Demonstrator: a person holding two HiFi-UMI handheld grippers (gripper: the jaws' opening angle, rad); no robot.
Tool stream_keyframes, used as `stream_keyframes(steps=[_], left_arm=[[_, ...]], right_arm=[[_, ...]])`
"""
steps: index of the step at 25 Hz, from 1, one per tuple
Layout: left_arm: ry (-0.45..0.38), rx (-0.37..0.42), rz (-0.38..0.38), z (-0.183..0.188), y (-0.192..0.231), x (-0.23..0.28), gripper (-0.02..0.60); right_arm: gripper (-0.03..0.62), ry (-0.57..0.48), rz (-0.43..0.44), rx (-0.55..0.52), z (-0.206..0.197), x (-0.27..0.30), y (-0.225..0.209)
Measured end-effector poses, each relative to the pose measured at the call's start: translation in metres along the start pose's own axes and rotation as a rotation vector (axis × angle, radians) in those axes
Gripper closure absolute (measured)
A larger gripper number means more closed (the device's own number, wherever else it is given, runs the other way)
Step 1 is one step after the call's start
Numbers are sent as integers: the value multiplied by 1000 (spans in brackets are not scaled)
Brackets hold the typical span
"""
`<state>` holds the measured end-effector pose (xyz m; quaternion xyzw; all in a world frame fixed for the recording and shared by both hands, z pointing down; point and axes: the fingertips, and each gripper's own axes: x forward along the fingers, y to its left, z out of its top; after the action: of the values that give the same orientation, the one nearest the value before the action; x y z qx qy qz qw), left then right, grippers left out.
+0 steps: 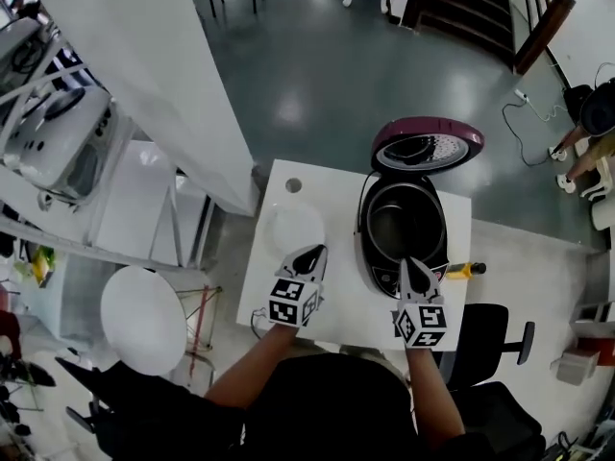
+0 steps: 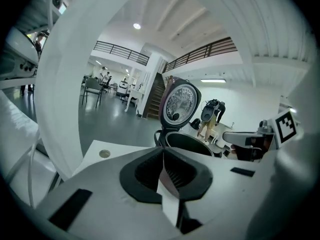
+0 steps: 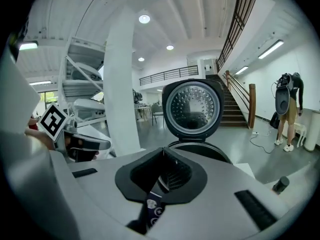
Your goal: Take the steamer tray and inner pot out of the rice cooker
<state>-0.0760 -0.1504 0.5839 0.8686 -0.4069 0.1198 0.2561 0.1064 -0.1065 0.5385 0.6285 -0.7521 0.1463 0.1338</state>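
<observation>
The rice cooker [image 1: 404, 229] stands open on the white table [image 1: 336, 310], its purple lid [image 1: 428, 147] raised at the back. The dark inner pot [image 1: 405, 217] sits inside it. A round white tray [image 1: 293, 227], seemingly the steamer tray, lies on the table left of the cooker. My left gripper [image 1: 312, 252] hovers shut and empty over the tray's near edge. My right gripper [image 1: 408, 261] is shut and empty above the cooker's front panel. From the left gripper [image 2: 162, 150] the cooker [image 2: 187, 141] lies ahead to the right. The right gripper [image 3: 163, 150] faces the lid [image 3: 194, 106] and pot rim [image 3: 200, 148].
A small round hole [image 1: 293, 185] marks the table's far left part. A yellow and black object [image 1: 463, 270] lies right of the cooker. A black chair [image 1: 490, 334] stands at the table's right, a white column [image 1: 144, 56] at its left. A person [image 1: 586, 133] stands far right.
</observation>
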Motion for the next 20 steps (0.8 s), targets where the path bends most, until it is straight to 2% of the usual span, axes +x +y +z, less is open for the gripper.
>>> stream_keyframes(steps=[5,10,14,20], left_arm=[[25,-13,45,-14,-55,15,571],[30,16,113,-18,-99,33,571],[15,29,192,-14,-113,42,571],[16,17,261,-8,-121,48,571]], right_arm=[[592,-9,24,3,-2,-29,-55],[592,-38,55,58,-5,-45,-111],[592,-56,104,78,-7,-51,-137],[592,12,158,69,-14,-43,-164]])
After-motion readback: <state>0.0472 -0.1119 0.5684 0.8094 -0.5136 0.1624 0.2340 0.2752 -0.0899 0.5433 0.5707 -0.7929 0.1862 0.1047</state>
